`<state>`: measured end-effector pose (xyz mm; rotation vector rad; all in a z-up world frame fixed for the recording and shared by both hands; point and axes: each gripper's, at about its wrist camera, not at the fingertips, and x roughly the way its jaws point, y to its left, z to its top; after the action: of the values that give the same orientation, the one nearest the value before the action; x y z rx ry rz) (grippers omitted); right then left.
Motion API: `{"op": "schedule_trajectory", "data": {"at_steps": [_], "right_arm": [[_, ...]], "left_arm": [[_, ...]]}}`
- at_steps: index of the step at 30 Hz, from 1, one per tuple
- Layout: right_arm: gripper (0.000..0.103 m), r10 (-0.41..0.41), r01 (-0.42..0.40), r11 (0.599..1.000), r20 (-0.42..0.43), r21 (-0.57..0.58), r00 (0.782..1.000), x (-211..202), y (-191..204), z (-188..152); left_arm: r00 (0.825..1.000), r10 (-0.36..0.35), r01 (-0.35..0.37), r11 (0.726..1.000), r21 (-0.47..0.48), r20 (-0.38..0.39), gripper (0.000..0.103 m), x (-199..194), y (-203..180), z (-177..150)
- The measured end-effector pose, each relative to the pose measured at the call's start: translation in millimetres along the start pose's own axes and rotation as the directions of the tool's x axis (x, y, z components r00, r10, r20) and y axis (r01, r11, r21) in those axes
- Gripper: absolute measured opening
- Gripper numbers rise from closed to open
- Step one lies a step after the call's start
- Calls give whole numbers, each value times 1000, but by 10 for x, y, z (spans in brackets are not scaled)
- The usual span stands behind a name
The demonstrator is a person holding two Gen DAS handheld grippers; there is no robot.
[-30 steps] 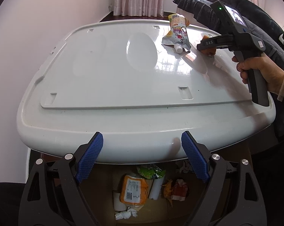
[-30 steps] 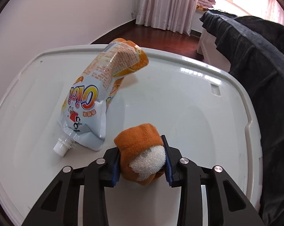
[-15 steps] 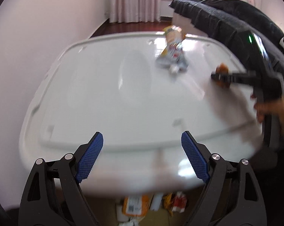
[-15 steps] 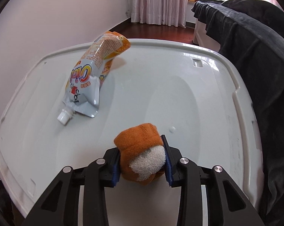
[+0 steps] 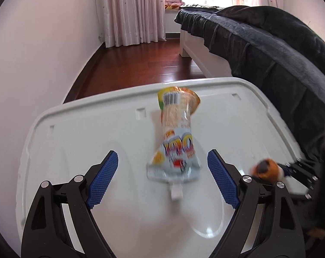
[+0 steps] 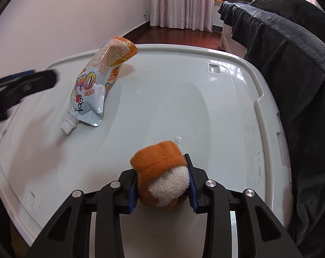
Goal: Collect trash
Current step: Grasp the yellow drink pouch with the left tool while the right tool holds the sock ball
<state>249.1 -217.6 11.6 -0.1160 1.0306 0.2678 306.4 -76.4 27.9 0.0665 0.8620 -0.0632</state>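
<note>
An orange and silver spouted drink pouch [image 5: 176, 142] [image 6: 99, 86] lies on the white plastic lid [image 5: 123, 150] [image 6: 184, 99], its white cap toward me. My left gripper [image 5: 162, 180] hangs open just short of the pouch, blue pads on either side of its spout end, not touching. My right gripper [image 6: 162, 182] is shut on an orange and white rolled cloth [image 6: 162, 176], held low over the lid's near right part. In the left wrist view that cloth [image 5: 266, 167] shows at the right edge. The left gripper [image 6: 22, 86] appears blurred at the left of the right wrist view.
A bed with a dark blanket [image 5: 259, 38] [image 6: 291, 64] runs along the lid's right side. A white wall [image 5: 33, 64] stands to the left. Dark red wooden floor [image 5: 136, 62] and pink curtains [image 5: 132, 10] lie beyond the lid's far edge.
My left gripper has swung forward over the lid, from its near edge above a box of trash, up to the pouch. The right gripper drew back a little with the cloth.
</note>
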Motion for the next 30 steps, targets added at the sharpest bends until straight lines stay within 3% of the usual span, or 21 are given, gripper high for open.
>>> {"op": "schedule_trajectory", "data": {"at_steps": [19, 27, 30], "right_arm": [[36, -34, 34, 999, -30, 24, 999, 20, 11, 39], [36, -29, 30, 999, -31, 26, 999, 21, -3, 43], [36, -29, 30, 999, -32, 26, 999, 26, -7, 44]], "left_arm": [[999, 18, -13, 996, 93, -51, 83, 805, -237, 261], [996, -9, 12, 999, 33, -88, 82, 1026, -141, 236], [996, -29, 31, 999, 29, -83, 74, 1023, -125, 228]]}}
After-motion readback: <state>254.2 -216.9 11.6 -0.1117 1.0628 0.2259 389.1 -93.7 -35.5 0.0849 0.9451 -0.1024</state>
